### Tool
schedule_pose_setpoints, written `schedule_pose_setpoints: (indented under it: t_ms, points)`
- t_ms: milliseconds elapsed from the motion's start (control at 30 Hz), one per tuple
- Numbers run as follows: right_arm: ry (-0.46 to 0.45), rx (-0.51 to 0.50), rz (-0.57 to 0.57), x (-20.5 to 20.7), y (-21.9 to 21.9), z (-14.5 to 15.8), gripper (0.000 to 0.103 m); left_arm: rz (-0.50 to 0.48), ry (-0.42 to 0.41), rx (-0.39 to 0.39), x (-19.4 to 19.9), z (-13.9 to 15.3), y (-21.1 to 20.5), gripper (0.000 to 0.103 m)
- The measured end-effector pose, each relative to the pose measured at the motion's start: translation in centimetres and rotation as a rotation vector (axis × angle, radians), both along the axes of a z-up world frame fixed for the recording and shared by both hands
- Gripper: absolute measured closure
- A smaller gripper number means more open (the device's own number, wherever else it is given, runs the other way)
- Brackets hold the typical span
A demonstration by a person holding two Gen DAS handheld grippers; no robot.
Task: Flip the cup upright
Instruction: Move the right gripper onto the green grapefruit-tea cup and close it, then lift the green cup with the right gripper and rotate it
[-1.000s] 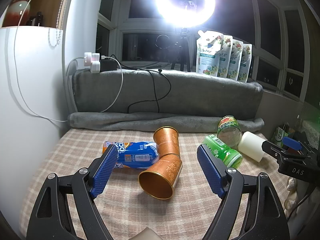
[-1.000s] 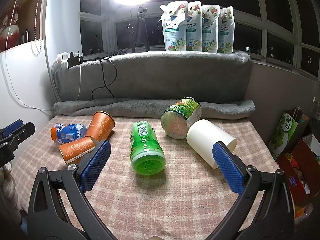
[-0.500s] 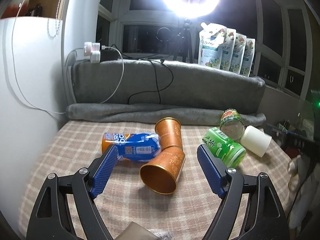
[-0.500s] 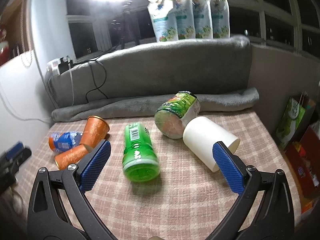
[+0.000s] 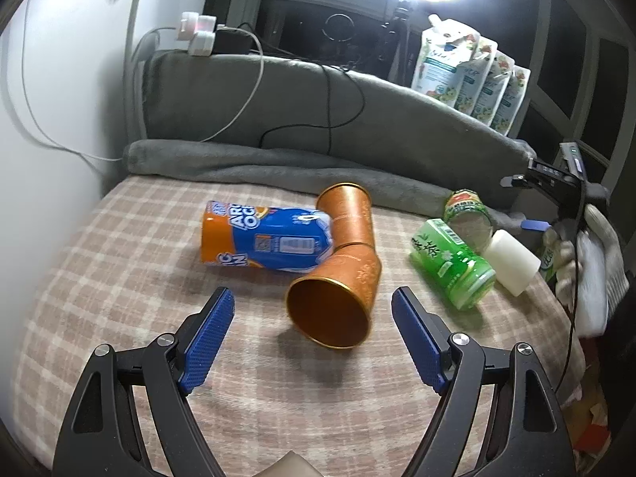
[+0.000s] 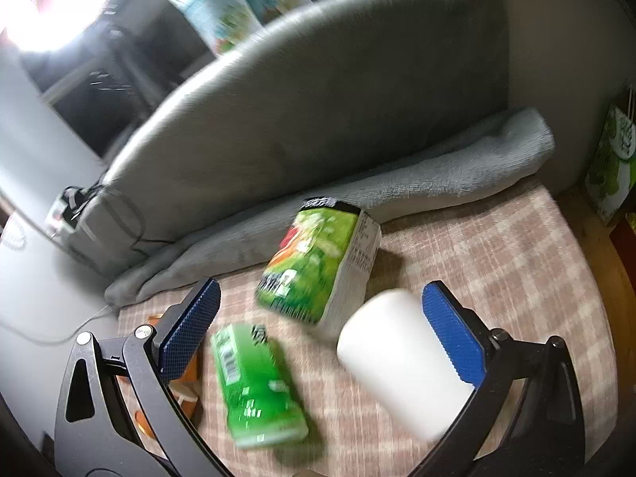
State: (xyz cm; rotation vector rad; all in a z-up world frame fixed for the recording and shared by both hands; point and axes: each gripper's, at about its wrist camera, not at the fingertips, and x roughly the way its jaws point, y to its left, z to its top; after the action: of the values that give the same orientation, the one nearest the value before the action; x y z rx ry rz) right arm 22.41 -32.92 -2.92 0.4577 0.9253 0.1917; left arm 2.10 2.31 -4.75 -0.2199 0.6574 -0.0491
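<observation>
Checked pink cloth [image 5: 119,262] covers the table, with a grey blanket [image 5: 278,167] behind. An orange cup [image 5: 338,298] lies on its side, mouth facing the left claw [image 5: 314,338], which is wide open. A white cup [image 6: 397,357] lies between the right claw's [image 6: 322,330] wide fingers.

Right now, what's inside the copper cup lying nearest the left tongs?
The near copper cup looks empty: only its bare copper wall shows through the open mouth. Its deepest part, at the base, stays out of sight.
</observation>
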Motion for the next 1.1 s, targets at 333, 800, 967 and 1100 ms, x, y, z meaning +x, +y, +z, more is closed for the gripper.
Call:
schedule_pose_setpoints:
  t_ms: [333,800,967,1100]
  points:
    - [0.165,0.054,-0.001,4.7,1.2,-3.0,0.0,0.031,0.009,-0.01,0.4,-0.3,1.3,0.021]
    - [0.293,0.095,0.028,5.5,3.6,-7.0,0.013,0.053,0.006,-0.016,0.8,-0.5,2.0,0.021]
    - [0.29,0.107,0.029,7.0,3.6,-7.1,0.015,0.055,0.001,-0.008,0.8,-0.3,1.9,0.021]
    - [0.27,0.134,0.045,7.9,3.3,-6.8,0.016,0.052,-0.008,-0.003,0.6,0.0,1.8,0.021]
